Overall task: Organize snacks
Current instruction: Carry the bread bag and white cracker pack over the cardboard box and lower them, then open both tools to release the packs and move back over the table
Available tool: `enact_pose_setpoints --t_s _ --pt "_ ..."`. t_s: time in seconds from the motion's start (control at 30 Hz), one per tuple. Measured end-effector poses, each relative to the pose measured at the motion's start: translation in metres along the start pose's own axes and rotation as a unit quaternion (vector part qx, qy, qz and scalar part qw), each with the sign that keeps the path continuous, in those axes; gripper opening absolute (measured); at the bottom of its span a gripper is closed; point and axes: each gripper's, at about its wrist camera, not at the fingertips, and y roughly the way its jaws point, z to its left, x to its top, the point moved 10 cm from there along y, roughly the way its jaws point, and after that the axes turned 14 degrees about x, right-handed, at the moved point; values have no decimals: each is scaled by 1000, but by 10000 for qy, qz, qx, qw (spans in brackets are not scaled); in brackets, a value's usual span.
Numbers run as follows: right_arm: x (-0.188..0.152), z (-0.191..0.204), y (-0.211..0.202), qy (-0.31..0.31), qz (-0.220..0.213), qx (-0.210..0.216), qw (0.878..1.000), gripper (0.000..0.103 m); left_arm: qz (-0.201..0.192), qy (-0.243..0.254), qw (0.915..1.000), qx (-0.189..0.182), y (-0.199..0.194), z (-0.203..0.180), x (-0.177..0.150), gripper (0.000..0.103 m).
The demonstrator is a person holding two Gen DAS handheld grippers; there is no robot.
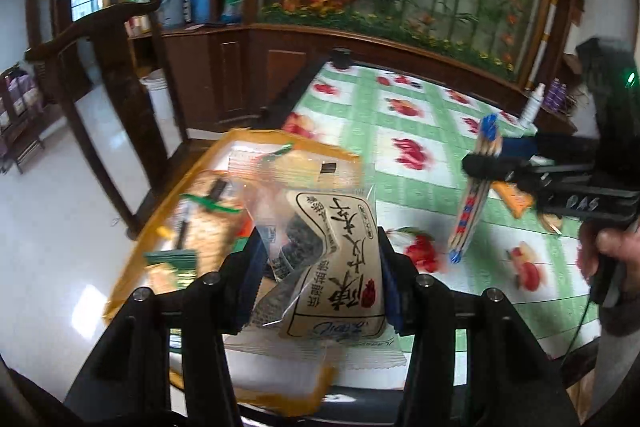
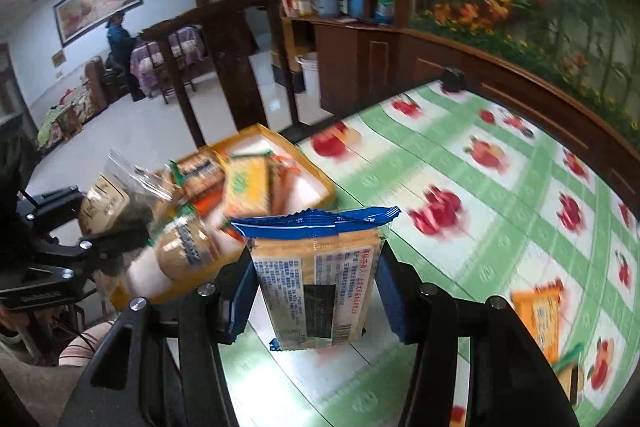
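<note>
Right at the bottom of the left view, my left gripper (image 1: 318, 263) is pinching a cream snack packet (image 1: 336, 267) with black lettering, jaws narrowed onto its sides, hovering over the yellow box (image 1: 260, 141) of snacks at centre-left. In the right view, my right gripper (image 2: 314, 277) is clamping a blue-topped cracker pack (image 2: 316, 275) at lower centre, above the green fruit-print tablecloth (image 2: 500, 195). An orange packet (image 2: 538, 319) is lying at lower right.
</note>
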Motion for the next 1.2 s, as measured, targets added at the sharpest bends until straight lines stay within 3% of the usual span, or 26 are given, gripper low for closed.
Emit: enact_pose_setpoints --t_s 0.4,0.8,1.03,1.1,1.2 --pt "39 58 76 -440 437 731 9954 54 391 -359 9980 333 30 48 -27 53" --pt "26 80 152 -420 1213 943 9872 55 652 -379 9959 503 58 57 -44 53" --pt "21 80 155 -30 1051 1141 9879 64 579 -324 9953 709 59 58 -42 56" --pt "22 80 148 63 925 1171 9888 72 546 -359 9949 767 59 60 -41 68" --pt "21 80 141 95 833 1172 9896 72 432 -399 9948 832 53 61 -38 77"
